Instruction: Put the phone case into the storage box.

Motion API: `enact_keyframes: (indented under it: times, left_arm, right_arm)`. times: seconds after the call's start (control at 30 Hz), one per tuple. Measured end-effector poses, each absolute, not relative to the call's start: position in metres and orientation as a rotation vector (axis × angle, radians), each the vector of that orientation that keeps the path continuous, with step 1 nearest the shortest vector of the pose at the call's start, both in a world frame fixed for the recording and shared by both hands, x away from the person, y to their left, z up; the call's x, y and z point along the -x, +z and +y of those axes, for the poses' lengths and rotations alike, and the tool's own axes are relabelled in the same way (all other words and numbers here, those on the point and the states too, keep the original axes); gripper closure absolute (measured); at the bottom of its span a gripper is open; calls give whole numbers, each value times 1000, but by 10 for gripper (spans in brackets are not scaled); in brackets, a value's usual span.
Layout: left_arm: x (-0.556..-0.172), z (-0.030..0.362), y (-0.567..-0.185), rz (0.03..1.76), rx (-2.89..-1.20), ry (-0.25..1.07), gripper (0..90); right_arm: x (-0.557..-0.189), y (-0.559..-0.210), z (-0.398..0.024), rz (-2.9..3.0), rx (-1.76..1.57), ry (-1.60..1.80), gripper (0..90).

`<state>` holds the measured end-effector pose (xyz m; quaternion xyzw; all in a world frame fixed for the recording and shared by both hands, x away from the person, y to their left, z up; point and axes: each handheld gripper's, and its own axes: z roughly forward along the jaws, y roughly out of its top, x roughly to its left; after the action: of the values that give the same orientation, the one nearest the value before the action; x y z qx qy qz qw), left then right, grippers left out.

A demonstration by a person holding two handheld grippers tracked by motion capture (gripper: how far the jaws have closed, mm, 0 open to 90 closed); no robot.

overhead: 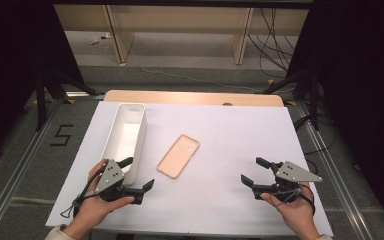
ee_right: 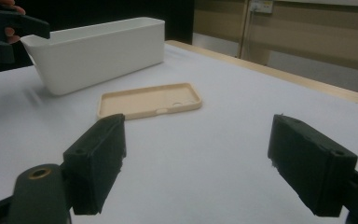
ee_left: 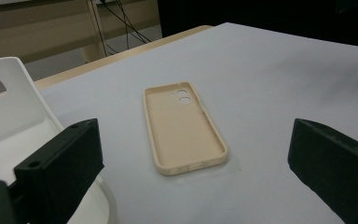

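A beige phone case lies hollow side up in the middle of the white table sheet, seen closer in the left gripper view and in the right gripper view. A long white bin stands to its left, also in view as the white bin. My left gripper is held at the bin's near end, open with nothing between its jaws, which point at the case. My right gripper hovers near the table's front right, open and empty, facing left toward the case.
The table's wooden back edge borders the sheet. Beyond it are wooden furniture legs and loose cables on the floor. Black stands flank the table on both sides. Bare sheet lies between the case and my right gripper.
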<state>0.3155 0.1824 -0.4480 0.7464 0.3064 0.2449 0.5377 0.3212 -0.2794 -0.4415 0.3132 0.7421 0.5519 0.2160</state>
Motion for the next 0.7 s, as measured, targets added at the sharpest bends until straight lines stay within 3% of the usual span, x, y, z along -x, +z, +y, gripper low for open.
enact_keyframes:
  times: [0.27, 0.4, 0.47, 0.6, 0.63, 0.7]
  left_arm:
    - [-314, 182, -448, 733, -1777, 587, 77]
    - [-312, 182, -449, 715, -1793, 584, 196]
    - [-312, 182, -448, 720, -1787, 578, 303]
    - [-312, 181, -449, 728, -1797, 547, 651]
    - [-313, 177, -448, 747, -1825, 602, 716]
    - [-315, 168, -449, 780, -1837, 583, 824]
  right_arm:
    - [-322, -442, -280, 2066, -864, 1548, 205]
    - [-323, -441, -277, 2062, -863, 1552, 205]
    - [-324, -441, -276, 2069, -839, 1520, 207]
    - [-322, -439, -275, 2101, -858, 1490, 209]
    - [-323, -440, -273, 2085, -850, 1519, 209]
    - [-324, -442, -272, 2080, -840, 1537, 209]
